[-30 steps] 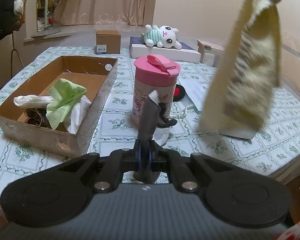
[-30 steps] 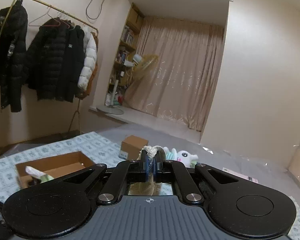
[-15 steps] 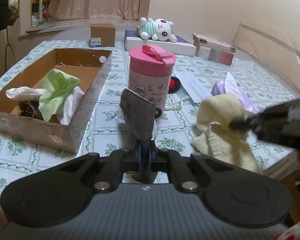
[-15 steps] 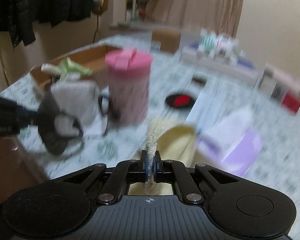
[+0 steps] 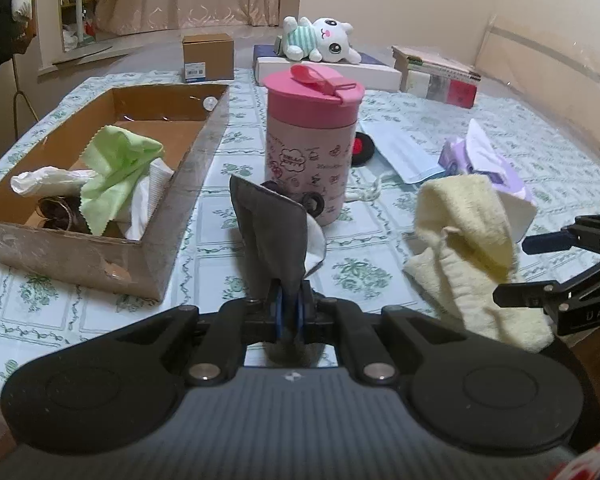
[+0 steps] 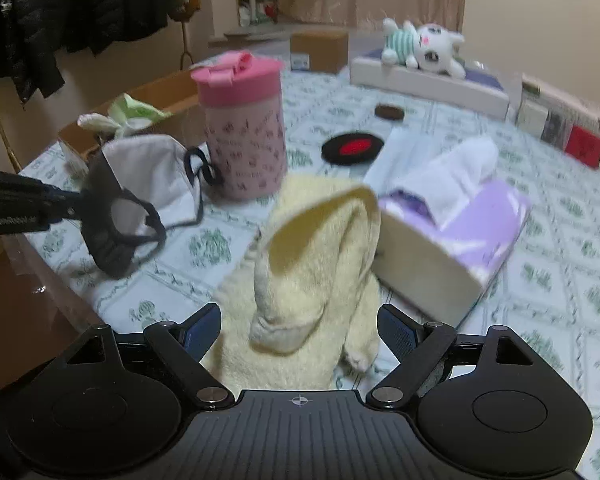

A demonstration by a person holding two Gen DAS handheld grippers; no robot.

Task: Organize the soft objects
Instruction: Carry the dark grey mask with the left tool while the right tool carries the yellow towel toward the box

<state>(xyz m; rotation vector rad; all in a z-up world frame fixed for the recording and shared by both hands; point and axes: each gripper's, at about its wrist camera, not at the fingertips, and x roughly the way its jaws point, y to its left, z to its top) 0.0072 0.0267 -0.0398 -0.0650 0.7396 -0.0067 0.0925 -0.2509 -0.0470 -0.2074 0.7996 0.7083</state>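
My left gripper (image 5: 290, 312) is shut on a grey face mask (image 5: 274, 232) with a white lining and black ear loops, held above the table's front edge; the mask also shows in the right wrist view (image 6: 136, 200). A pale yellow towel (image 6: 312, 276) lies crumpled on the table beside a tissue box, between the open jaws of my right gripper (image 6: 300, 330); the towel (image 5: 466, 248) and the right gripper (image 5: 540, 268) show at the right of the left wrist view. A cardboard box (image 5: 32, 236) at the left holds a green cloth (image 5: 116, 168) and white cloths.
A pink lidded cup (image 5: 312, 140) stands mid-table behind the mask. A purple tissue box (image 6: 452, 240) sits right of the towel. A plush bunny (image 5: 320, 38) lies on a flat white box at the back, beside books (image 5: 440, 76) and a small carton (image 5: 208, 56).
My right gripper brought the towel down from high in the air to the table and opened, releasing it. My left gripper stayed shut on the mask.
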